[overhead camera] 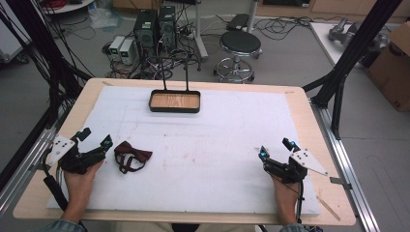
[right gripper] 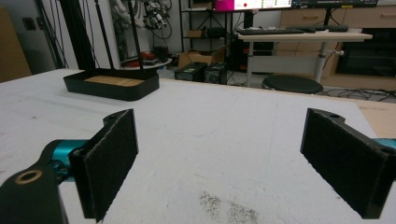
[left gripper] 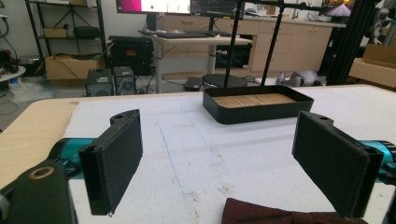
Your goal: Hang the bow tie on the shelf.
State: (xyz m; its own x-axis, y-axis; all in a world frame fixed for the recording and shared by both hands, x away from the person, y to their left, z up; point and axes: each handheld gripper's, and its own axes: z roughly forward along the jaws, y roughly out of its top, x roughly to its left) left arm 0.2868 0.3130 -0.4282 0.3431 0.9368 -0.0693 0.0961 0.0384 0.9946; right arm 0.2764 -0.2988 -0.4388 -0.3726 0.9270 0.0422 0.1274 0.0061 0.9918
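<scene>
- While both tools rest spread and empty, the left tool [overhead camera: 95, 137] sits at 9 o'clock of the dark red fabric bow tie [overhead camera: 132, 155], just beside it.
- Right tool [overhead camera: 276, 148] waits well apart, at 3 o'clock.
- Likely next: closing on the tie, perhaps for the black wood-floored tray [overhead camera: 174, 101] at 12 o'clock on the counter [overhead camera: 203, 145].

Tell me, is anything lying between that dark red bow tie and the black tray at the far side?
Nothing visible does. The bow tie lies beside the left gripper, and bare white mat stretches from it to the tray. The jaws are wide apart.
</scene>
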